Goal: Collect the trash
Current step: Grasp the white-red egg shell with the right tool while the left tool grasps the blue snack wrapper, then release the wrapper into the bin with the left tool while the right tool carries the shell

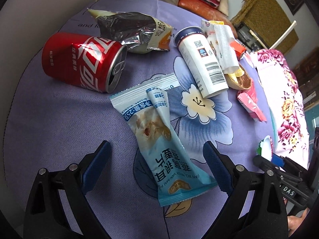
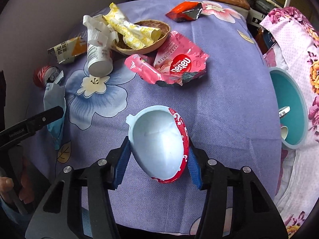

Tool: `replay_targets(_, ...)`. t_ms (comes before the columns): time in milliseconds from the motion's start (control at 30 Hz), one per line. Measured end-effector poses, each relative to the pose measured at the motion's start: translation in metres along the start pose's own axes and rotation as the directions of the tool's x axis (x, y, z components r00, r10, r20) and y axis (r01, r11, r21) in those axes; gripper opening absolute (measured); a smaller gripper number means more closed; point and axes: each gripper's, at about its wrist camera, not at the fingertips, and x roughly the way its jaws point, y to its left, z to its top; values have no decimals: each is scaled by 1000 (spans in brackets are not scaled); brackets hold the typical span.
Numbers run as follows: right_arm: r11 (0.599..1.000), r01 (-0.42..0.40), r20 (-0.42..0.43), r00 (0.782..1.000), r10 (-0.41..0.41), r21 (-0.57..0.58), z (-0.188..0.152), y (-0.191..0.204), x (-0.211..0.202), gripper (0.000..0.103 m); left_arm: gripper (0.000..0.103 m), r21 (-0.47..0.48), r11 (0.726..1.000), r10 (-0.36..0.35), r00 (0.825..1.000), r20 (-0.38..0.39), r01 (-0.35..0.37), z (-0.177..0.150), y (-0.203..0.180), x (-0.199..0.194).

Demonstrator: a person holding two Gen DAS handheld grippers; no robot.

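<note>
Two grippers over purple floral cloth [image 2: 229, 79], litter everywhere. Right gripper [image 2: 158, 160], bottom centre of right wrist view: blue pads pinching pale egg-shaped plastic half-shell [image 2: 157, 143] with red-and-white foil rim, left pad on shell wall, right pad against foil edge, hollow side facing camera. Left gripper [image 1: 157, 165], bottom of left wrist view: jaws spread wide, straddling lower end of light-blue oat snack wrapper [image 1: 159, 139], pads clear of it on both sides, wrapper flat on cloth, running up toward frame centre. Beyond shell in right view, mid-frame: crumpled pink wafer wrapper [image 2: 173, 63]. Right edge: teal bin [image 2: 293, 107] with some bits inside, partly wrapped in pink floral fabric [image 2: 299, 39]. Farther up: brown bowl-like shell [image 2: 151, 37] holding yellow wrapper [image 2: 131, 29], white crumpled paper [image 2: 97, 31] on white ALDI cup [image 2: 99, 59] lying on its side. Top centre: orange-and-silver wrapper [image 2: 185, 11]. Left wrist view, mid-left: dented red cola can [image 1: 83, 61] on its side, opening toward camera. Just behind it, upper centre: torn foil snack bag [image 1: 135, 31], silver lining showing.
</note>
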Motion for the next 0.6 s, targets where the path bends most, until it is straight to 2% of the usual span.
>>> replay_targets(67,1000,-11,1,1000,11,13,-1,-4,-2,50,83,16,1000,22,1000,7,-22,-1,-3,1)
replay_targets(100,1000,-18,2,1000,18,21,-1,-5,-3,51,74,26,999,34,999,15,-34,-2,-5,1)
replay_targets(133,999,-26,3,1000,26,29,-1,-7,-4,51,58,30,999,34,999,17,-34,-2,-7,0)
replay_targets(233,998,-37,14,999,37,43,1,-16,-6,51,25,45,998,34,999,24,-35,-3,-15,-1)
replay_targets(267,998,-41,19,999,40,48,1,-18,-7,51,20,52,998,34,999,31,-36,-3,-20,-2)
replay_targets(400,996,-56,46,998,53,71,3,-28,-13,51,17,103,994,29,997,72,-37,-4,-38,-12)
replay_targets(600,990,-84,94,993,73,116,9,-49,-25,51,17,168,986,-19,996,86,5,-1,-71,-24)
